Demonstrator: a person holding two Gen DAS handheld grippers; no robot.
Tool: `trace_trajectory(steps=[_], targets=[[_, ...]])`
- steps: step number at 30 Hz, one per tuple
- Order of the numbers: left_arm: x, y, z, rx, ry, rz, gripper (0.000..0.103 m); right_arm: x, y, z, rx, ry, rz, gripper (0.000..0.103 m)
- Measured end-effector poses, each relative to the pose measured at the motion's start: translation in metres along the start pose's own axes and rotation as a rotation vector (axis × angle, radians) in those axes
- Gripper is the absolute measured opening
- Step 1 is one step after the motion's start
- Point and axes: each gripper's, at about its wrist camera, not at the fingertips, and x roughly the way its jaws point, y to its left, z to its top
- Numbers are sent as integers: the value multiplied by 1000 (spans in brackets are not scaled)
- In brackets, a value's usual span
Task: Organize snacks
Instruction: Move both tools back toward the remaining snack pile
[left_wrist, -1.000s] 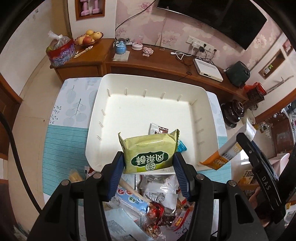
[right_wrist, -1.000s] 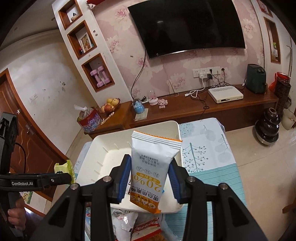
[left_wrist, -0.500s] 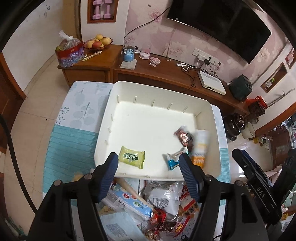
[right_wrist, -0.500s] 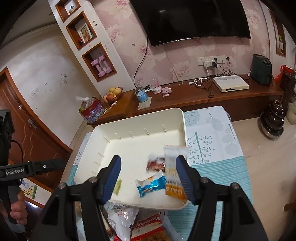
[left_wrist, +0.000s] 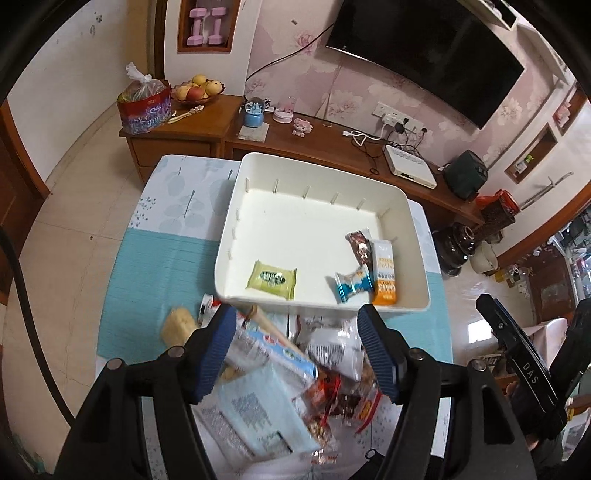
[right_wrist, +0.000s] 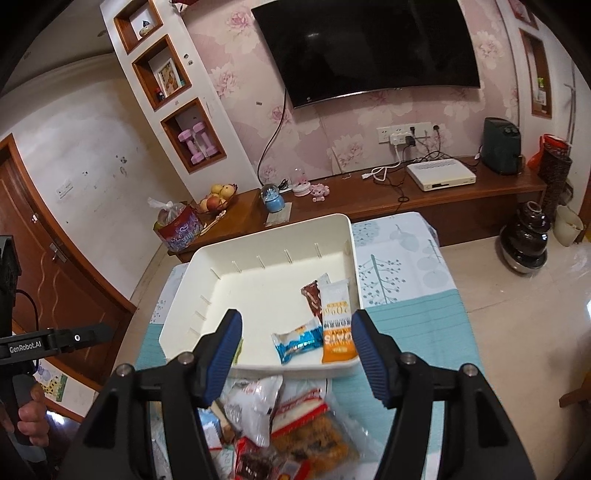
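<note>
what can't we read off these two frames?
- Snack pile, left wrist: motion-blurred, claw fingers cover parts; count unreadable.
- Green packet, right wrist: mostly hidden behind a claw finger.
- White tray, both views: near wall's outer face hidden by the pile.
- Packet print: too small.

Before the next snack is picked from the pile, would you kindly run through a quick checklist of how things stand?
1. Left gripper empty, jaws apart: ok.
2. Right gripper empty, jaws apart: ok.
3. Green packet lies flat inside the white bin, apart from the others: ok.
4. Orange-and-white packet, blue packet and brown packet lie inside the bin at its right side: ok.
5. Free floor space in the bin for more snacks: ok, most of it is bare.
6. Next snack singled out in the snack pile: not ok, the wrappers overlap in a heap.
</note>
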Motion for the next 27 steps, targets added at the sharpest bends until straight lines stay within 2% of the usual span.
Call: trace_trajectory(steps=[7, 17, 27], targets=[[-29, 22, -32, 10, -5, 0, 67, -40, 20, -29, 14, -40, -33, 62], [-56, 58, -74, -1, 4, -22, 67, -82, 51, -71, 32, -68, -37, 62], [-49, 95, -113, -52, 52, -81, 70, -91, 59, -100, 83, -6, -51, 62]])
